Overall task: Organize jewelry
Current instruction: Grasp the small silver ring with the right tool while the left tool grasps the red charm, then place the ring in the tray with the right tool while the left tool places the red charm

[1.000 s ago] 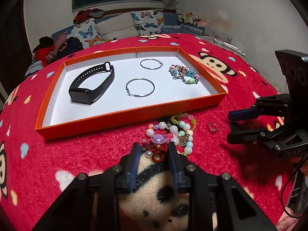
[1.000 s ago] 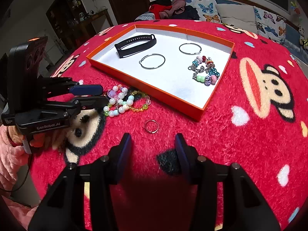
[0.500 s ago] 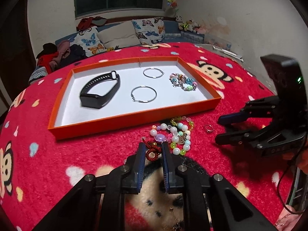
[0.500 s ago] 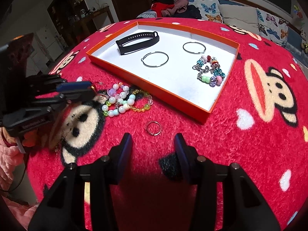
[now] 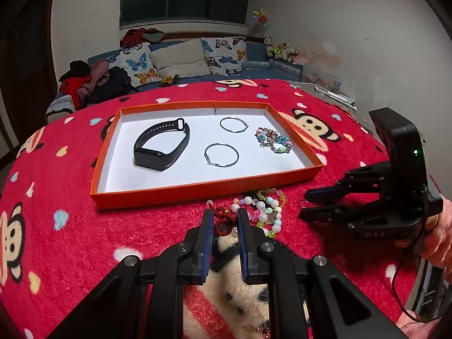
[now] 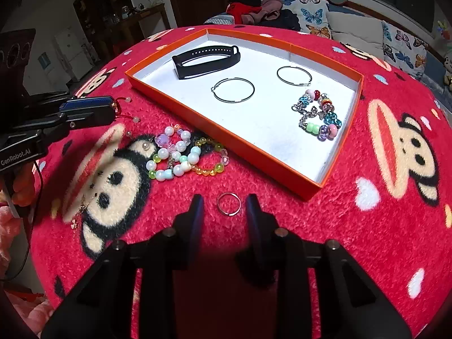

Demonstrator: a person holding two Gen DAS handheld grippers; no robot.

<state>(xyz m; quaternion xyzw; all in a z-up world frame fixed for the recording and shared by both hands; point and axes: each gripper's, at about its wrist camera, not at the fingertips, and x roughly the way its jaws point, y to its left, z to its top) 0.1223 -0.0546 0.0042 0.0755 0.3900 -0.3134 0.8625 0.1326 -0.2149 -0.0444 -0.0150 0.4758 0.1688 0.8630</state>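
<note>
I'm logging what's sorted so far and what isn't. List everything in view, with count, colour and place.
tray: one, orange rim, white floor, on the red blanket
watch band: one, black, in the tray
hoop earrings: two, silver, in the tray
charm bracelet: one, multicoloured, in the tray
bead bracelets: a heap, pastel and yellow-green, on the blanket beside the tray
ring: one, silver, on the blanket
red cord bracelet: one, red
left gripper: fingers shut on the red cord bracelet
right gripper: fingers closing either side of the ring
</note>
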